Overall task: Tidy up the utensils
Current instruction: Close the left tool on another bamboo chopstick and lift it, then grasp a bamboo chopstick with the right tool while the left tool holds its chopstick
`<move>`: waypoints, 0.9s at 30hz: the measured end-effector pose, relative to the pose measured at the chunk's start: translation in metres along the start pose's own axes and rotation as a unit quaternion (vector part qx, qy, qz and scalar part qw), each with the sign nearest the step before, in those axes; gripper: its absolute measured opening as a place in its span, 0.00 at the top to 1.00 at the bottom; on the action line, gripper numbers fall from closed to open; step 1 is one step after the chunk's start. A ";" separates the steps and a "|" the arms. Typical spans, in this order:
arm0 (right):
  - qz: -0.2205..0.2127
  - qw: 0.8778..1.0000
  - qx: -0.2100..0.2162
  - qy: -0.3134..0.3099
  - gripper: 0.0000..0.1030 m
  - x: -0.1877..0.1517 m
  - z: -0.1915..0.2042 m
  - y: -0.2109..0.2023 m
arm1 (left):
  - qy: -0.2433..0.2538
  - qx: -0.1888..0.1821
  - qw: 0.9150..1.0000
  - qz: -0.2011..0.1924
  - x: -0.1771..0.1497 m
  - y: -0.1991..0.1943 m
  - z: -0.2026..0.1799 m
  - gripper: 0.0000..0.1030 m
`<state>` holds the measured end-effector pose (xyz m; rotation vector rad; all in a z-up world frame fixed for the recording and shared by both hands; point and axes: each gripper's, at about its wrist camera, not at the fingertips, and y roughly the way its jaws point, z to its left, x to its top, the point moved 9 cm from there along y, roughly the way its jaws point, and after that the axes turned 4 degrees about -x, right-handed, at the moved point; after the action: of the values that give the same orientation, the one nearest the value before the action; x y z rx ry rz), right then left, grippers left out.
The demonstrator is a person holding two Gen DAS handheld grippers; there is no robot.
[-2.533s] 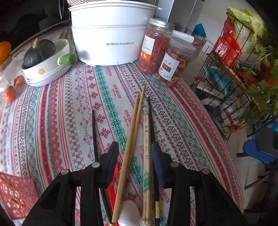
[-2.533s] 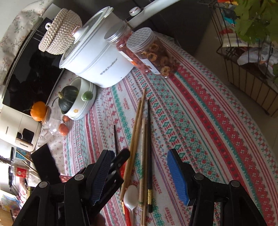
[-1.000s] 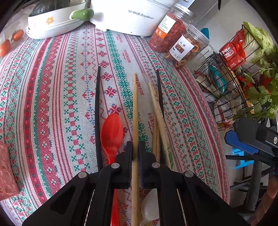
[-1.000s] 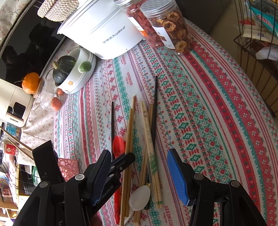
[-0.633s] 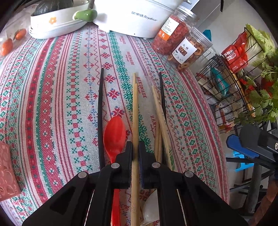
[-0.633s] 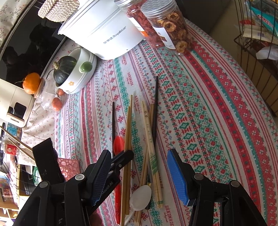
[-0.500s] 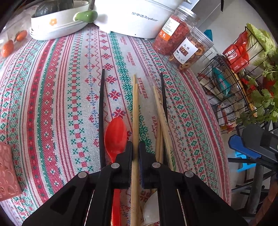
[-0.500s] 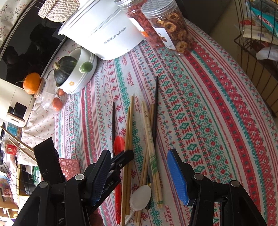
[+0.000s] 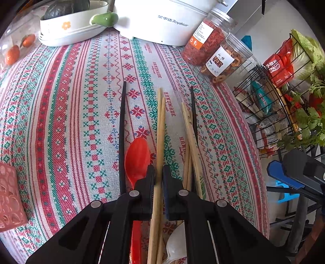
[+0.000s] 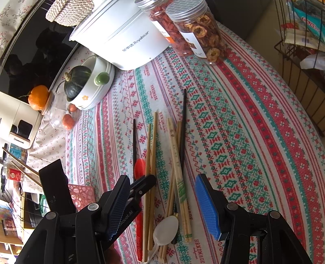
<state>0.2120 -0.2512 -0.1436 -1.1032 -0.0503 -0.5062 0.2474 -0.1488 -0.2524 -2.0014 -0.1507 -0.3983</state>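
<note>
The left gripper (image 9: 158,180) pinches a pair of wooden chopsticks (image 9: 160,130) that point away across the tablecloth (image 9: 67,121), a red spoon (image 9: 137,156) just to their left. The right gripper (image 10: 162,205) hangs half open and empty above the other chopsticks (image 10: 178,162) and a white spoon (image 10: 165,230). The white pot (image 9: 162,18) reads "Royalstar"; the cloth reads "HANDMADE".
</note>
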 end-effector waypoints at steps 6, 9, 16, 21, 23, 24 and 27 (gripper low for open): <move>-0.001 1.000 -0.001 -0.001 0.43 0.001 -0.001 0.000 | 0.019 0.020 1.000 -0.004 0.001 0.001 0.000 0.92; 0.001 1.000 -0.001 -0.002 0.43 0.000 0.000 0.001 | 0.020 0.014 1.000 -0.018 0.002 -0.003 -0.003 0.93; 0.000 1.000 -0.005 -0.004 0.43 0.002 0.000 0.003 | 0.020 -0.005 0.998 -0.056 0.001 -0.027 -0.004 0.93; 0.001 0.999 -0.019 -0.031 0.53 0.003 0.007 0.015 | 0.054 -0.023 0.990 -0.127 -0.005 -0.079 -0.014 0.93; 0.008 0.999 -0.021 -0.046 0.55 0.001 0.015 0.026 | 0.056 -0.028 0.988 -0.144 -0.008 -0.098 -0.014 0.93; 0.012 0.998 -0.023 -0.056 0.58 -0.001 0.020 0.032 | 0.054 -0.033 0.986 -0.154 -0.008 -0.109 -0.013 0.93; 0.026 0.995 -0.031 -0.090 0.63 -0.007 0.034 0.055 | 0.043 -0.046 0.981 -0.182 -0.007 -0.142 -0.007 0.93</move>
<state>0.2356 -0.1994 -0.1764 -1.2056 -0.1641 -0.3634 0.1996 -0.0909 -0.1310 -2.0430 -0.4550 -0.7362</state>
